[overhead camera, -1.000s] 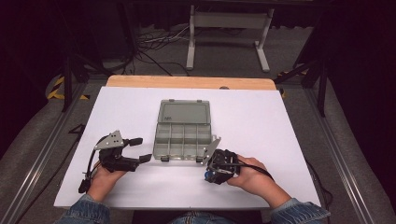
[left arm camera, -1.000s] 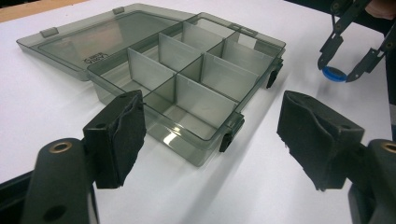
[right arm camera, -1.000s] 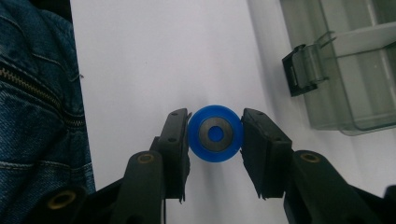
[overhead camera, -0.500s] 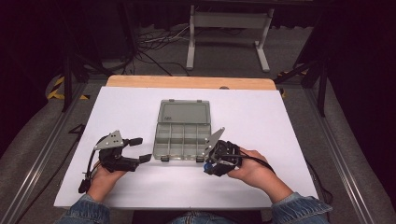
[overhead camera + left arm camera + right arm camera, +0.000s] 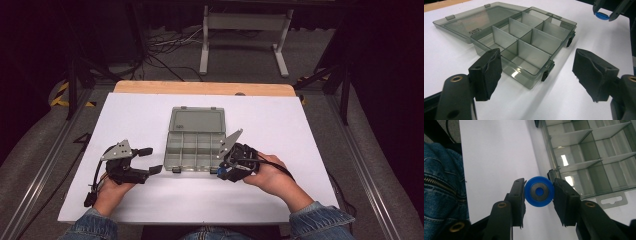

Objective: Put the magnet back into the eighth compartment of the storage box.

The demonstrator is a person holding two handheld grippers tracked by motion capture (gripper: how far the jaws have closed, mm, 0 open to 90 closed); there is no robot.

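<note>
White worktop [image 5: 310, 130] carries an open box [image 5: 194, 145]; right claw [image 5: 539, 191] grips a blue disc [image 5: 539, 191] just beside its near-right corner, left claw [image 5: 536, 72] open.

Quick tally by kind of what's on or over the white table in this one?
Clear compartment box, lid open: 1
Blue round disc, clamped in the right gripper: 1
Grippers, counting the open left gripper: 2
Total: 4

We found only one marking, a small embossed line on the open lid [image 5: 474, 30] of the smoky clear organizer box [image 5: 531, 42], too small and blurred for us to read, no other lettering or numbers
</note>
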